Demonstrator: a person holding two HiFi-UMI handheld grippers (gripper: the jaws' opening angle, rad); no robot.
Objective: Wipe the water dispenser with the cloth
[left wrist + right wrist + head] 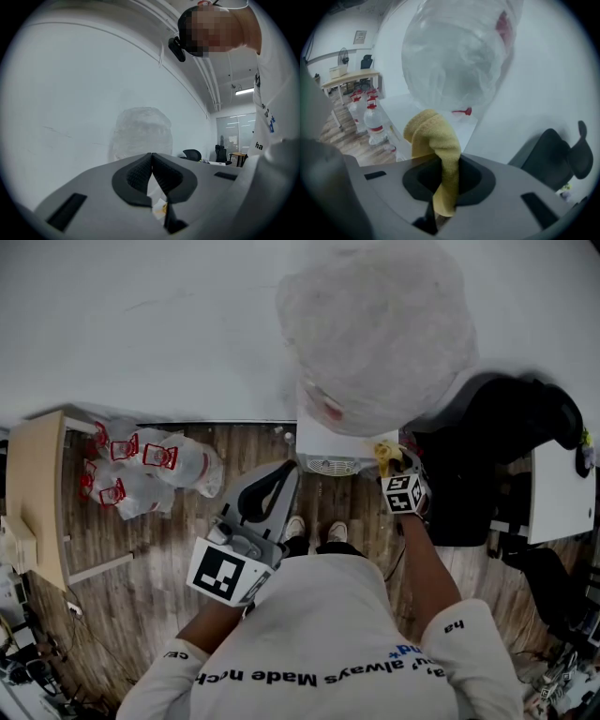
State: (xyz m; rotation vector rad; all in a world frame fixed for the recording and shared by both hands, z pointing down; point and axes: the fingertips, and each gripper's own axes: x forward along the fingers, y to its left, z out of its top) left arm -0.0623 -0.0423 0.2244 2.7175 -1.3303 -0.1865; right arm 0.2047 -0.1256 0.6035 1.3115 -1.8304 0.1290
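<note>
My right gripper (pixel 449 180) is clamped on the yellow cloth (pixel 433 133), which sits at the top corner of the water dispenser (pixel 314 442), just under its big bottle (pixel 375 324). My left gripper (pixel 152 173) is closed on nothing, away from the dispenser. I can't tell whether the cloth touches yet. I judge the wiping is only starting, with the top and sides left to do.

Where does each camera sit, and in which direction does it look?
Head view: on the person's head, looking steeply down at the water dispenser; shirt, shoes, left tongs and right tongs show.
Left gripper view: on the left tongs, looking upward along shut, empty jaws toward the wall; the person's shirt shows at right.
Right gripper view: on the right tongs, looking along jaws shut on the yellow cloth.
Shared: all three show the big water bottle.
</note>
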